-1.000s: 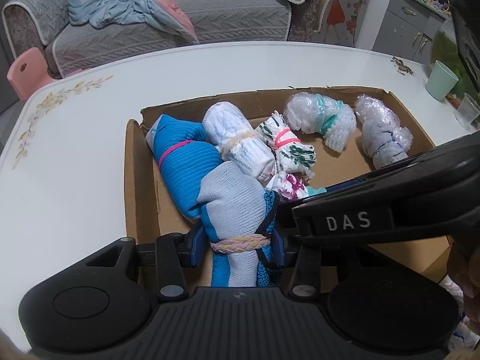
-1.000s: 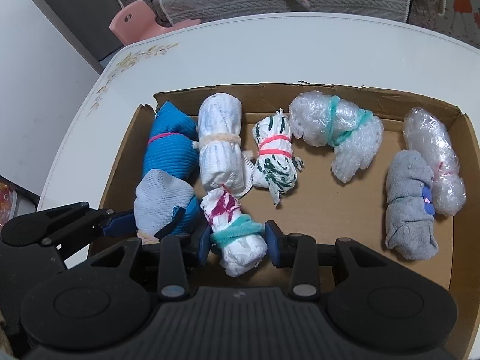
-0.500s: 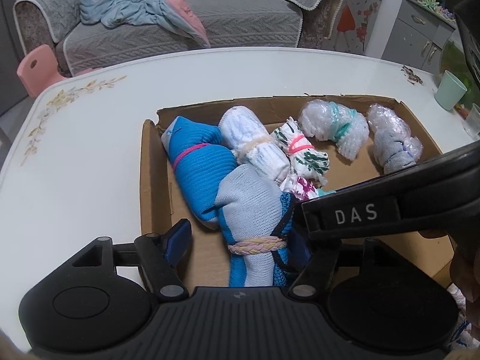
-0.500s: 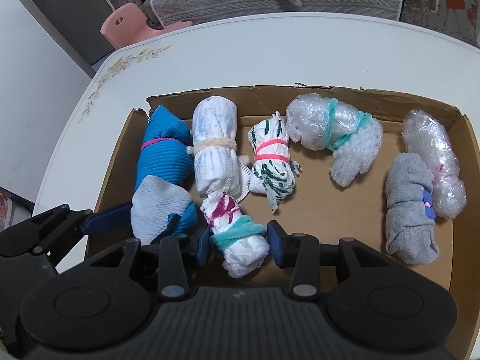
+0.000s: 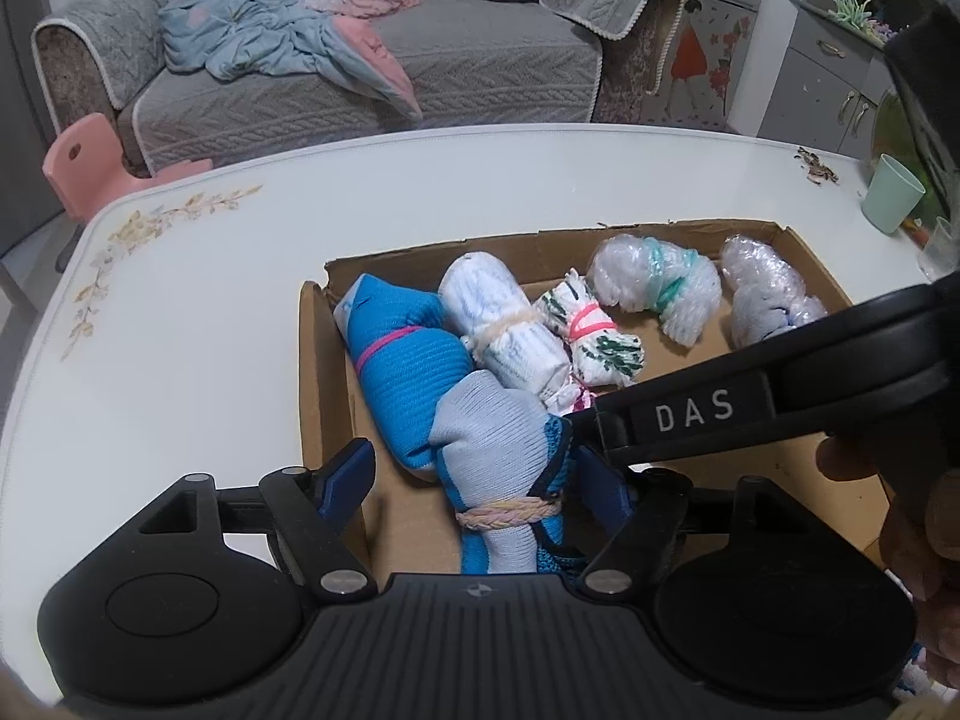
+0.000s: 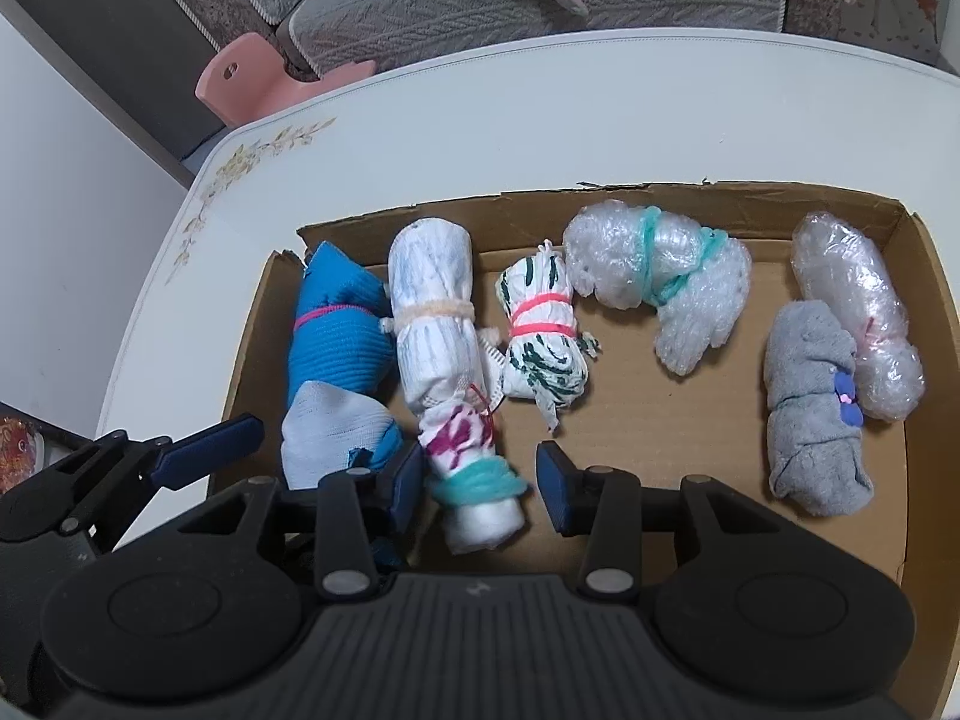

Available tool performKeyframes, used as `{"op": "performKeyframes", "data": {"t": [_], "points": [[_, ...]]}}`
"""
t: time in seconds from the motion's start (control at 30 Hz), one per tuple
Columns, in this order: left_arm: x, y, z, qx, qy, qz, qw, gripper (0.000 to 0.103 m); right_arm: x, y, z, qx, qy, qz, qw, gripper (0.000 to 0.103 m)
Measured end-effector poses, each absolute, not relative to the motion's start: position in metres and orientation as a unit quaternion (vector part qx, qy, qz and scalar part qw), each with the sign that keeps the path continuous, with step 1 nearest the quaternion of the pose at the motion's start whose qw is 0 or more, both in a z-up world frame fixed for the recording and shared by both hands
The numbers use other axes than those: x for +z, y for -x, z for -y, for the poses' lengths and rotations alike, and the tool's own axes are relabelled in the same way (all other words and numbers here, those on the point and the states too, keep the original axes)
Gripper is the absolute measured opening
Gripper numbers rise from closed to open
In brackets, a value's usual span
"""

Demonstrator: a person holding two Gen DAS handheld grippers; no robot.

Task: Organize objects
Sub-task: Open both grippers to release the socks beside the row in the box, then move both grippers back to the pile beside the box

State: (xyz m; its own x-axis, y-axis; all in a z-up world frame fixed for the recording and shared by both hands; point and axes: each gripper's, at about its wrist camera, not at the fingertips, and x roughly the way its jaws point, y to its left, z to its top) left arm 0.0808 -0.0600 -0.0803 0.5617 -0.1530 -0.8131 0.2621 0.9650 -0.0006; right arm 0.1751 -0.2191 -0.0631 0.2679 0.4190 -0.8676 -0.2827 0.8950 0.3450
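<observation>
- Grey quilted covers drape the sofa (image 5: 360,78) at the back of the room, with a blue and pink blanket (image 5: 282,30) heaped on it; a pink stool (image 5: 84,162) stands by the table's far corner and a grey cabinet (image 5: 840,78) sits off to the right.
- White and glossy, the table (image 5: 180,312) has a floral print along its edge; a green cup (image 5: 891,198) stands near its right rim.
- Brown cardboard forms the shallow box (image 6: 660,420) resting on the table, and every bundle lies inside it: two bubble-wrap rolls (image 6: 660,288), a grey cloth roll (image 6: 810,408), a green-patterned roll (image 6: 540,336), a white roll (image 6: 432,312) and a blue roll (image 6: 336,324).
- Nearest the left wall lies the grey-and-blue sock bundle (image 5: 498,450), tied with a braided band, touching the blue roll.
- Beside it lies the pink-patterned bundle (image 6: 474,468), bound with teal yarn.
- The left gripper (image 5: 474,474) stands wide, its fingers on either side of the sock bundle with a clear gap on the left side, so it holds nothing.
- The right gripper (image 6: 480,480) is likewise spread, straddling the pink-patterned bundle without pinching it.
- Judging by this, both bundles have been set down and the placing step looks finished.
- Next move likely calls for lifting both tools straight back, clear of the box wall, without dragging a bundle.
</observation>
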Motion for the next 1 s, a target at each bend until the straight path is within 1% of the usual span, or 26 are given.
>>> {"op": "performKeyframes", "data": {"t": [0.23,0.37,0.43,0.53,0.83,0.9,0.97,1.0], "points": [[-0.069,-0.073,0.061,-0.128,-0.070,-0.448,0.882,0.082,-0.062,-0.177,0.215,0.220,-0.068,-0.561,0.795,0.041],[-0.053,-0.066,0.055,-0.125,-0.062,-0.447,0.884,0.084,-0.050,-0.169,0.224,0.221,-0.069,-0.554,0.800,0.044],[-0.041,-0.061,0.053,-0.124,-0.059,-0.442,0.886,0.085,-0.040,-0.162,0.231,0.222,-0.071,-0.547,0.804,0.045],[-0.020,-0.052,0.049,-0.124,-0.050,-0.430,0.893,0.086,-0.020,-0.150,0.239,0.225,-0.062,-0.534,0.813,0.051],[0.025,-0.007,0.026,-0.114,-0.017,-0.415,0.902,0.088,0.035,-0.118,0.247,0.228,-0.040,-0.495,0.837,0.053],[0.031,0.006,0.020,-0.116,0.000,-0.409,0.905,0.090,0.046,-0.109,0.247,0.230,-0.032,-0.487,0.842,0.054],[0.035,0.018,0.017,-0.117,0.013,-0.404,0.907,0.091,0.059,-0.095,0.252,0.229,-0.023,-0.478,0.848,0.059],[0.037,0.023,0.016,-0.121,0.017,-0.403,0.907,0.092,0.064,-0.087,0.256,0.227,-0.021,-0.472,0.852,0.060]]}}
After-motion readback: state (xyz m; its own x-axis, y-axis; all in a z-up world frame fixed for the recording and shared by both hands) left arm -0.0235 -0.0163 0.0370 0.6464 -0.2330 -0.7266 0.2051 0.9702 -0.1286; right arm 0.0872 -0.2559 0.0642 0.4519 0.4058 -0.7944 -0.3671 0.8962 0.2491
